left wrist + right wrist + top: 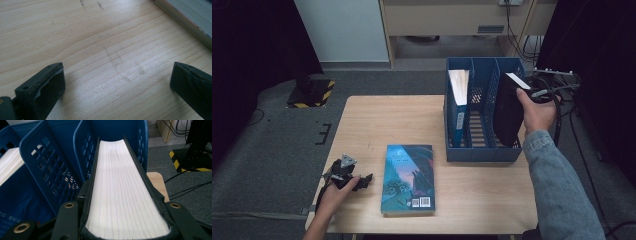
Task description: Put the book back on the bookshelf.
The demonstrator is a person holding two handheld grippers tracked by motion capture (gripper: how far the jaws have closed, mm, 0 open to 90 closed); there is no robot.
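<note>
Right gripper (125, 225) clamps a black book (122, 192) between its fingers, inside the blue rack (45, 167). Left gripper (117, 82) gapes wide over bare table (100, 37).

Surface: a light wooden table (372, 120) with faint dark scuffs near its middle left.
Front centre: a teal-covered book (408, 177) lies flat, cover up, barcode toward the near edge.
Right rear: a blue file rack (482, 150) stands on the top, dividers running front to back.
Front left corner: the left gripper (346, 176) rests low on the wood, well apart from the rack.
</note>
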